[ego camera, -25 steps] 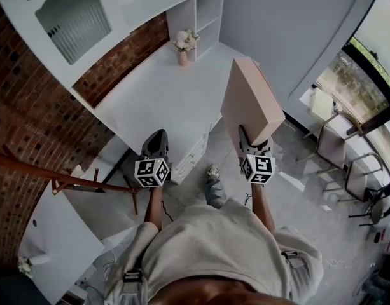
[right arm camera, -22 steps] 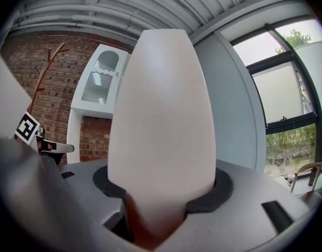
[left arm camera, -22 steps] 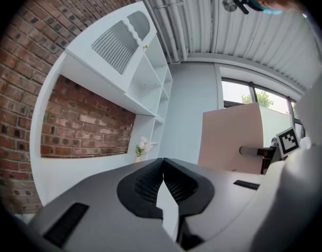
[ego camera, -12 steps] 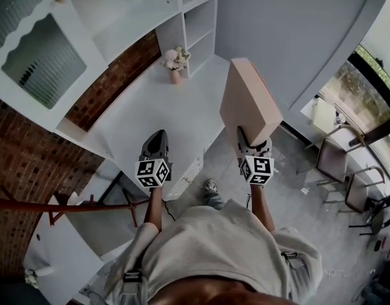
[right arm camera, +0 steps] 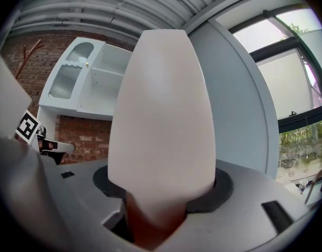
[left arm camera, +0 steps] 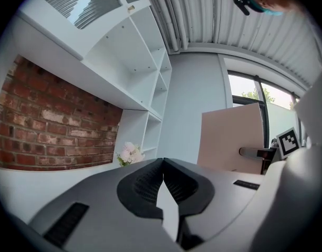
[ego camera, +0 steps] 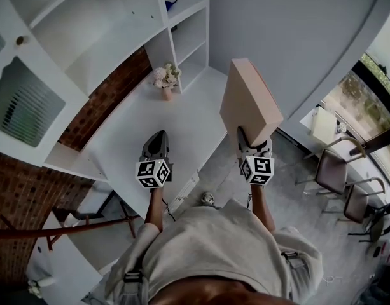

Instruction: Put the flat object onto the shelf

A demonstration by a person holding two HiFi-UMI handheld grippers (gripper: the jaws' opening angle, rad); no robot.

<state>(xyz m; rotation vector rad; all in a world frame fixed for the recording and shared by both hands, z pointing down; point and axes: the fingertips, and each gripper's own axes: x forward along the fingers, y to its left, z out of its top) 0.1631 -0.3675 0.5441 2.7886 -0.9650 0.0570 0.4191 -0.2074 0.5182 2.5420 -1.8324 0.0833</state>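
A flat tan box stands on edge in my right gripper, whose jaws are shut on its near end; the box fills the right gripper view. The same box shows at the right of the left gripper view. My left gripper is shut and holds nothing; its jaws meet in its own view. Ahead and to the left stands a white shelf unit with open compartments over a white counter.
A small vase of pale flowers stands on the counter near the shelf unit. A brick wall backs the counter. A glass-fronted cabinet door hangs at the left. Chairs and a window are at the right.
Both grippers and the box have moved forward toward the counter and shelves. The shelf unit and the vase now lie lower and closer in the head view. Neither gripper's jaws changed.
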